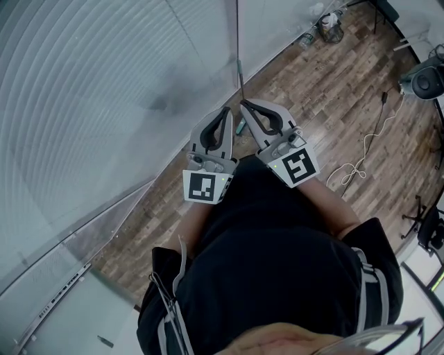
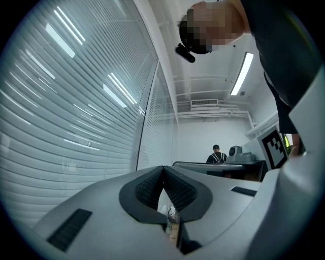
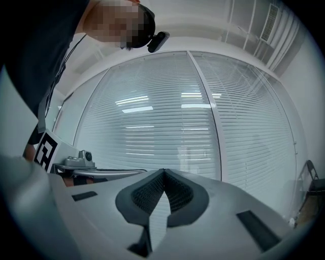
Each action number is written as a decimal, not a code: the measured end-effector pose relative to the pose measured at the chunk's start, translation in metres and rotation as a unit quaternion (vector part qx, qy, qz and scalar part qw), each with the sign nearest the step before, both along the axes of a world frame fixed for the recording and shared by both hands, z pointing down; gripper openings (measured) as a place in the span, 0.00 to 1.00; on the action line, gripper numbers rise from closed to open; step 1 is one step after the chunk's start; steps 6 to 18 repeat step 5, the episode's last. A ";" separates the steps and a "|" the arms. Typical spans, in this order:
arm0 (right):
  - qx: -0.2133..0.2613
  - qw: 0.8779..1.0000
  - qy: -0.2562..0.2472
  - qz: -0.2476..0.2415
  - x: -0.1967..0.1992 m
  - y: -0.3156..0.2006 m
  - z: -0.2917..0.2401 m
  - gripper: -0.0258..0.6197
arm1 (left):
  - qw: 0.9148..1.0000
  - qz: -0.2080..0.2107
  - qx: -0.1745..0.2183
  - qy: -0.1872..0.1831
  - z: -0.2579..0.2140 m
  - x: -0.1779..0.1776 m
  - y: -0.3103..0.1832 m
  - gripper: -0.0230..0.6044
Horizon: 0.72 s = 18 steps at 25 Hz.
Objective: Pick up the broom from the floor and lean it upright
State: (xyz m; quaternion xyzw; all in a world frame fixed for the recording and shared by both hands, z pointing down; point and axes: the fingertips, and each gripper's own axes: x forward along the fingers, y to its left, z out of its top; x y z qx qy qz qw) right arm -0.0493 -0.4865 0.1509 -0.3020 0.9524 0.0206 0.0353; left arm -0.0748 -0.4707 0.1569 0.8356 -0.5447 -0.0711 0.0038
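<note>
Judging from the thin teal-marked shaft at 12 o'clock, the broom seems to stand against the glass wall; likely light, stiff, tippy, best held mid-shaft. The left hand-held gripper and right hand-held gripper are closed, empty. The broom's head hides behind them; shaft and wall post blur together.

Wood-plank floor crosses the frame from lower left to upper right; a white cable lies looped at centre right.
</note>
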 end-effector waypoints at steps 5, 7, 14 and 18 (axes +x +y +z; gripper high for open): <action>0.005 1.000 0.007 0.006 -0.005 -0.001 -0.001 0.07 | 1.000 0.009 -0.002 0.012 -0.001 -0.002 -0.003 0.07; 0.005 1.000 0.007 0.006 -0.005 -0.001 -0.001 0.07 | 1.000 0.009 -0.002 0.012 -0.001 -0.002 -0.003 0.07; 0.005 1.000 0.007 0.006 -0.005 -0.001 -0.001 0.07 | 1.000 0.009 -0.002 0.012 -0.001 -0.002 -0.003 0.07; 0.005 1.000 0.007 0.006 -0.005 -0.001 -0.001 0.07 | 1.000 0.009 -0.002 0.012 -0.001 -0.002 -0.003 0.07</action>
